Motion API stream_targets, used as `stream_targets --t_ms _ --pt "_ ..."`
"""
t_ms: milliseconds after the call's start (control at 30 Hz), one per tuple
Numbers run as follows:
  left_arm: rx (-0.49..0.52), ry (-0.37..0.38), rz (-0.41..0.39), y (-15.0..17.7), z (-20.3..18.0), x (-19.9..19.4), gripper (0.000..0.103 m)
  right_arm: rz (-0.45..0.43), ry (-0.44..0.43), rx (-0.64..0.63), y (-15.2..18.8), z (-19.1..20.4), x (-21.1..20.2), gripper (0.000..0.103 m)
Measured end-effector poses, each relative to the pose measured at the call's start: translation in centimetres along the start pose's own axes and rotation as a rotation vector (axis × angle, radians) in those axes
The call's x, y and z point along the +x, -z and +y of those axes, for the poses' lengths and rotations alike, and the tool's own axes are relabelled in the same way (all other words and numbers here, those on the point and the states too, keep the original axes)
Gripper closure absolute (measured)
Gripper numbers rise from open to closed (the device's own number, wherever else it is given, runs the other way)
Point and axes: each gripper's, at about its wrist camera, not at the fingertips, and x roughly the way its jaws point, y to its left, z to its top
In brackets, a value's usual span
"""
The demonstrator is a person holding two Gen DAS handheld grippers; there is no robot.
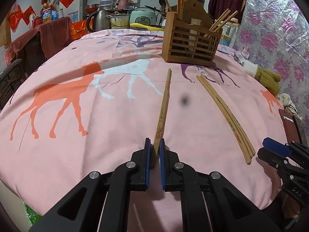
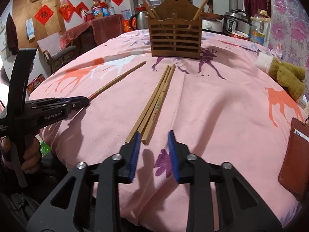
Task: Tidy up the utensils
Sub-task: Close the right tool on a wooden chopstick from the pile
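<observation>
Left gripper (image 1: 154, 150) clamped on one chopstick (image 1: 164, 104); right gripper (image 2: 154, 141) jaws apart, empty, chopstick bundle (image 2: 154, 104) just ahead-left: recentre before closing.

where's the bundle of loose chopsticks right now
The loose chopsticks lie on the pink cloth in front of the wooden holder, their near ends just ahead of the right gripper.

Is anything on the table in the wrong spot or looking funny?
Yes. Three chopsticks lie loose on the pink tablecloth instead of standing in the wooden holder like the others. A fourth chopstick is pinched in the left tool. A brown plush toy sits at the table edge.
</observation>
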Motion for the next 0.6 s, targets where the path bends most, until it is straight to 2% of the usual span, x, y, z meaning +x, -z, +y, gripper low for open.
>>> stream_targets --t_ms 167,233,300,400,600 --pt "0.005 -0.003 -0.002 0.1 0.0 0.0 0.093 0.018 0.004 -0.038 -0.2 0.7 1.1 0.082" --pt "0.011 -0.006 -0.004 0.1 -0.1 0.0 0.092 0.014 0.046 -0.048 -0.3 0.7 1.4 0.083" --pt "0.014 -0.007 -0.004 0.1 -0.2 0.0 0.09 0.022 0.092 -0.026 -0.4 0.0 1.9 0.089" --pt "0.019 -0.004 -0.005 0.1 -0.3 0.0 0.088 0.012 0.073 0.017 -0.4 -0.8 1.5 0.087" --pt "0.035 0.0 -0.008 0.1 -0.8 0.0 0.078 0.014 0.068 -0.029 -0.3 0.2 1.7 0.087"
